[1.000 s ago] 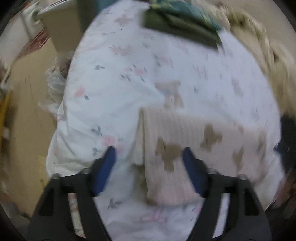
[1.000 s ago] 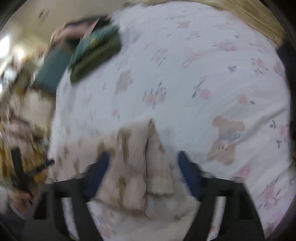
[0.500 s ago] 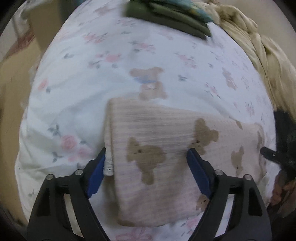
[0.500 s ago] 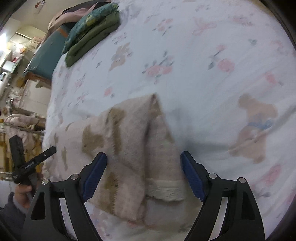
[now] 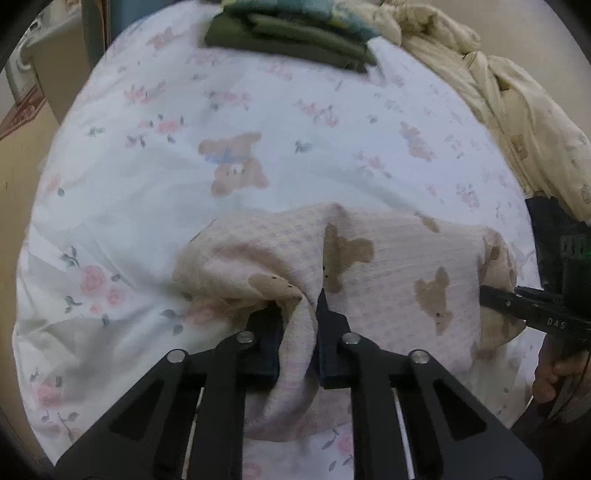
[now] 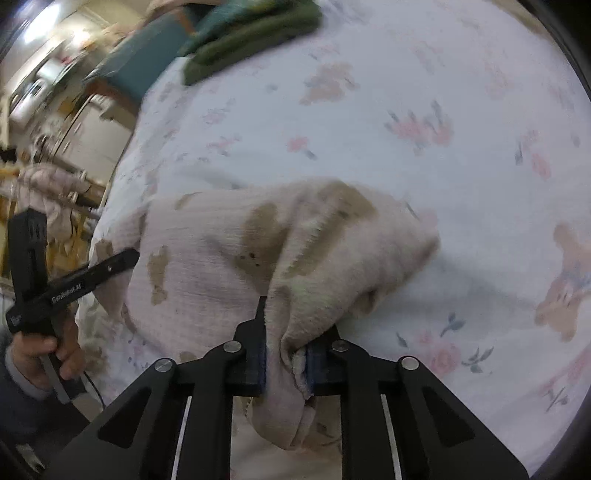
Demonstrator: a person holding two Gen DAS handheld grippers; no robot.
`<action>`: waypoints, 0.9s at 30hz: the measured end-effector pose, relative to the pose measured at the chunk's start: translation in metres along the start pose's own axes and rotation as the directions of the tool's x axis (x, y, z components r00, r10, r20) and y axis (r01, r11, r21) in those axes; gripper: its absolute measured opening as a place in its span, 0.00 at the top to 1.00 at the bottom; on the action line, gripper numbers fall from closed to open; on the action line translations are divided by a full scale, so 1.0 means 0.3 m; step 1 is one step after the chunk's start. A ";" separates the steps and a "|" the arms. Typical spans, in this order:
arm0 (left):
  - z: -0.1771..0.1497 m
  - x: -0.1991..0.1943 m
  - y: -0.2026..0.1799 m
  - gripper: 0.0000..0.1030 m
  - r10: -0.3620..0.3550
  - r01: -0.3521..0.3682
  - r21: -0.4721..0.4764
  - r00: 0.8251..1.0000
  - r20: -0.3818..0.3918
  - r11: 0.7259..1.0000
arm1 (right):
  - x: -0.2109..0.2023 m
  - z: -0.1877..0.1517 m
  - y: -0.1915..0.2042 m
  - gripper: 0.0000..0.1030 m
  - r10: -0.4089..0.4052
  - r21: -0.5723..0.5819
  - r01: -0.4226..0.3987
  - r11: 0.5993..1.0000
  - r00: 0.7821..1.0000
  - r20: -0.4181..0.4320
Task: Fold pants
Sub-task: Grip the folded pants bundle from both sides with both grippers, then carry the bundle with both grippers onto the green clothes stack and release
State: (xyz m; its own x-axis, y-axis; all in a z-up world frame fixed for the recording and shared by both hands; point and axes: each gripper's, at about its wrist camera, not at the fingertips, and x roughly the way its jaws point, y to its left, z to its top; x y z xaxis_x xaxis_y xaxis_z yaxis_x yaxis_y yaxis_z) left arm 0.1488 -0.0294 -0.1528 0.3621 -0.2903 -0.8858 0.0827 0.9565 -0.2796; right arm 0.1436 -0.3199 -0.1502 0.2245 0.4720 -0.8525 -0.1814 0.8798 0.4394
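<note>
Bear-print pants (image 5: 399,258) lie partly folded on the floral bed sheet (image 5: 147,184). Left gripper (image 5: 298,332) and right gripper (image 6: 284,354) each have jaws clamped on a near-edge bunch. Step: grasp made; next, lifting both ends together, evenly, across the garment.

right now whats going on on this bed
A person is folding a pair of pink bear-print pants on a floral bedsheet. The left gripper and the right gripper are each shut on a bunched edge of the pants at opposite ends, with the fabric lifted slightly. A stack of folded green clothes sits at the far end.
</note>
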 end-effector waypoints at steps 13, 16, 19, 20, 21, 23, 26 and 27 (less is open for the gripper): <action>0.421 -0.309 0.018 0.90 -0.101 0.105 -0.004 0.962 0.253 0.994 | -0.292 0.271 0.142 0.87 0.137 -0.083 -0.116 0.990 0.935 0.327; 0.650 -0.377 0.055 0.90 -0.113 0.098 0.064 0.941 0.319 0.993 | -0.318 0.451 0.130 0.87 0.152 -0.095 -0.125 0.988 0.918 0.367; 0.912 -0.382 0.064 0.90 -0.086 0.037 0.147 0.937 0.338 0.988 | -0.302 0.706 0.158 0.87 0.170 -0.123 -0.133 0.983 0.911 0.376; 0.980 -0.368 0.079 0.90 -0.071 0.017 0.156 0.934 0.350 0.988 | -0.294 0.810 0.174 0.87 0.161 -0.154 -0.109 0.982 0.910 0.382; 1.055 -0.344 0.095 0.90 -0.056 -0.006 0.166 0.929 0.365 0.986 | -0.282 0.890 0.177 0.87 0.162 -0.168 -0.105 0.980 0.911 0.379; 1.182 -0.257 0.104 0.90 0.013 -0.106 0.229 0.927 0.374 0.968 | -0.217 1.088 0.175 0.87 0.137 -0.191 -0.069 0.979 0.920 0.366; 1.302 -0.116 0.129 0.90 0.058 -0.158 0.251 0.929 0.366 0.955 | -0.112 1.279 0.159 0.87 0.054 -0.233 0.027 0.972 0.942 0.331; 1.334 -0.078 0.138 0.90 0.061 -0.158 0.243 0.930 0.363 0.957 | -0.082 1.315 0.152 0.87 0.038 -0.238 0.042 0.970 0.946 0.322</action>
State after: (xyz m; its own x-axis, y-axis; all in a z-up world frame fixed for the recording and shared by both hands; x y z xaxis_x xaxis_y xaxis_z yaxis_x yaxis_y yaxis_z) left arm 0.5153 0.0284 0.0047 0.6785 -0.2014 -0.7065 0.2480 0.9680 -0.0378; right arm 0.5076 -0.2692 0.0026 0.5132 0.4984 -0.6987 -0.3947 0.8600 0.3235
